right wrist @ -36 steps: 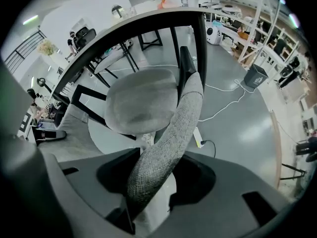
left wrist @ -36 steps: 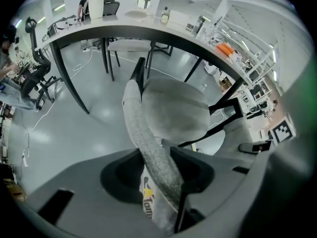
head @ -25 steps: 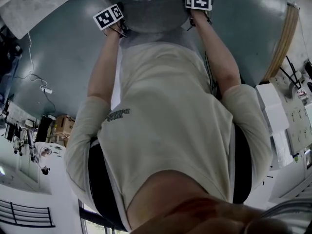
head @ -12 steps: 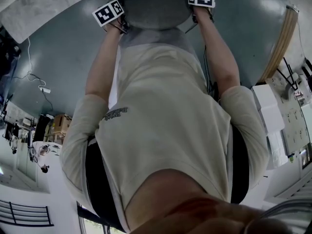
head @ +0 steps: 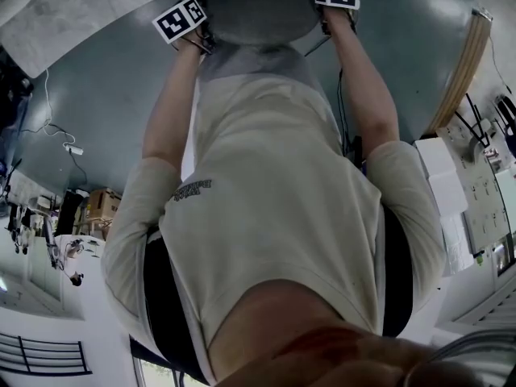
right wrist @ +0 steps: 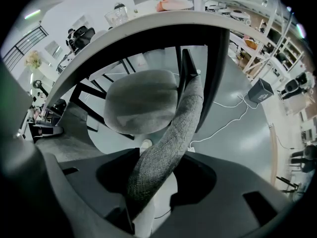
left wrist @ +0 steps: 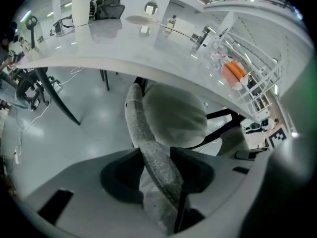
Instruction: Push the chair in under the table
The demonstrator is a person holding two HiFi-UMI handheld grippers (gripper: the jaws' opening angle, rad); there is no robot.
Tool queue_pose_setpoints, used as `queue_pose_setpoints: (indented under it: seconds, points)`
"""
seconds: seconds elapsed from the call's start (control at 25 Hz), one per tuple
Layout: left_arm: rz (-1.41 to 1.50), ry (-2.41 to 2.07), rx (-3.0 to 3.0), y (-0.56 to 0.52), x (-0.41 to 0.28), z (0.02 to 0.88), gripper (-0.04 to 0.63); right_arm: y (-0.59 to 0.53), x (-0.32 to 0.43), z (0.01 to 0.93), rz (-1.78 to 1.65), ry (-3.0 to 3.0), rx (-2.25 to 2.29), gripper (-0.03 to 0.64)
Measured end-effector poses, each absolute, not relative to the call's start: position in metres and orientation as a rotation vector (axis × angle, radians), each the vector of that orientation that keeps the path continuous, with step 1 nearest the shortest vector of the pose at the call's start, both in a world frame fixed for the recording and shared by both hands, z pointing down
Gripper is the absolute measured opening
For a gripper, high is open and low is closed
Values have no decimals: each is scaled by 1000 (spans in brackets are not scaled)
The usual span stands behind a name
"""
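While the person is standing close behind the grey fabric chair (left wrist: 171,115) with the round padded seat and curved backrest, both hand-held tools are pointing steeply down onto the top rim of that backrest (left wrist: 148,143). The left gripper (left wrist: 157,170) is clamping its jaws on the woven rim near one end, with the fabric filling the gap between them, and the right gripper (right wrist: 153,175) is pinching the same rim towards the other end in the same way. Judging by both gripper views, the task is running partway through: the far part of the seat is already sitting beneath the curved edge of the white worktop (left wrist: 124,53), while the near part of the seat and the whole backrest are standing out over the glossy grey floor (left wrist: 84,128) on the person's side. A dark upright (right wrist: 218,73), probably a leg of the table, is rising just beside the backrest in the right gripper view. What is remaining, as far as I can judge, is sliding the chair further forward until the backrest is meeting the worktop's edge, and then letting both jaws go.
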State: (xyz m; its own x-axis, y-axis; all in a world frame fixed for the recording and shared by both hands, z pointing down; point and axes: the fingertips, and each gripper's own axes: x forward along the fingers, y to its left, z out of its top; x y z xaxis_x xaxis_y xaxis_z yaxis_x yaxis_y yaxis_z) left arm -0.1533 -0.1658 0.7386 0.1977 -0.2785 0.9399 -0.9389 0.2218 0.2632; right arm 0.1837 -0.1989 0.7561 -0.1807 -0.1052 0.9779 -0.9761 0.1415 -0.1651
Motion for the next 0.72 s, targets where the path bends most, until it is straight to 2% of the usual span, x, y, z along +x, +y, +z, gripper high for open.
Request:
queue_pose_setpoints:
  seconds: [0.72]
  points:
    - [706,-1319,1281,-202,-146,734,172,-241,191,757,1169,-1476,1089,215]
